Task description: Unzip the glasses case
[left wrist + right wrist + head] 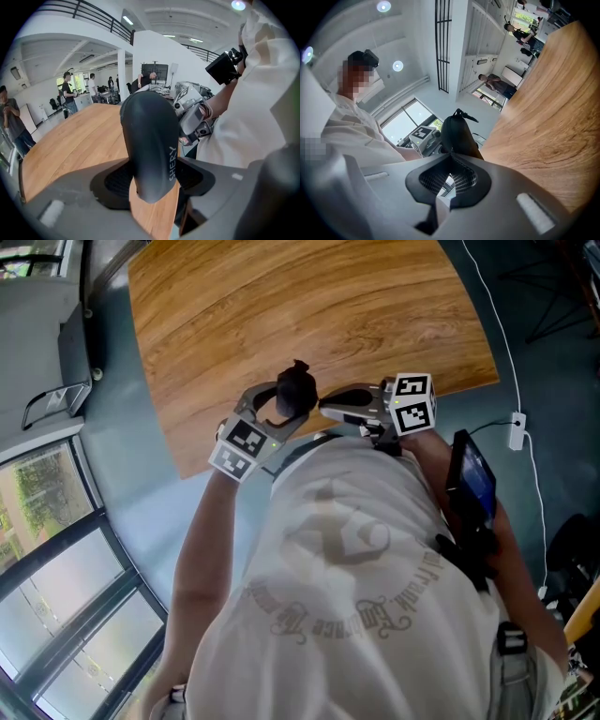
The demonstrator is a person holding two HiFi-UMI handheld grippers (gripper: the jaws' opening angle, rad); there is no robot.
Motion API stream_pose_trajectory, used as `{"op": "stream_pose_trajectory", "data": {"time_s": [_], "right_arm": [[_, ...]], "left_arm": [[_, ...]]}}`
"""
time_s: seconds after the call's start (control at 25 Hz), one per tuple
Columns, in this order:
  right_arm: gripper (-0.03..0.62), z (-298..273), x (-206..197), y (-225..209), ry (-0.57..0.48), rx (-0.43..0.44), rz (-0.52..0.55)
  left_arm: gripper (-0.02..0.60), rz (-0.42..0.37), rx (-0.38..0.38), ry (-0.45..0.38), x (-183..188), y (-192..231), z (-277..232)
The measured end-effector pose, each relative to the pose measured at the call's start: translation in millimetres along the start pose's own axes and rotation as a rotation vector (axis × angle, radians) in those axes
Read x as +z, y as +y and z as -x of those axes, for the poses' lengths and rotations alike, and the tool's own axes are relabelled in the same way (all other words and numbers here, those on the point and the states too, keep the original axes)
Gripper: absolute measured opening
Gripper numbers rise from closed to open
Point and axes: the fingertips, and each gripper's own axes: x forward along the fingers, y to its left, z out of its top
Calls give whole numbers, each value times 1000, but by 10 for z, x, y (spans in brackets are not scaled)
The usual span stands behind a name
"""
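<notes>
over the near edge of the wooden table (300,306), the left gripper (291,409) is clamped on the black glasses case (296,388), its jaws held fairly wide by the case's body. only the left gripper view shows the pale lettering down the case's side, which reads "shery". the right gripper (324,407) meets the case from the right with its jaws drawn together and the tips at the case's end; whether they pinch anything is unclear. only the right gripper view shows the zip pull (465,114) sticking out at the far end.
</notes>
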Motion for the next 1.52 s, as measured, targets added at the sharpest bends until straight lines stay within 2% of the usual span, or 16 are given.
{"op": "stream_pose_trajectory", "data": {"time_s": [0.28, 0.56, 0.72, 1.52], "right_arm": [[5, 18, 9, -13, -3, 0, 3], [6, 9, 17, 14, 3, 9, 0], [6, -25, 28, 23, 4, 18, -4], [6, -14, 98, 34, -28, 29, -43]], "left_arm": [[298, -48, 23, 31, -18, 25, -16], [298, -89, 15, 48, -108, 15, -30], [298, -103, 34, 89, -233, 38, 1], [298, -299, 101, 204, -292, 150, 2]]}}
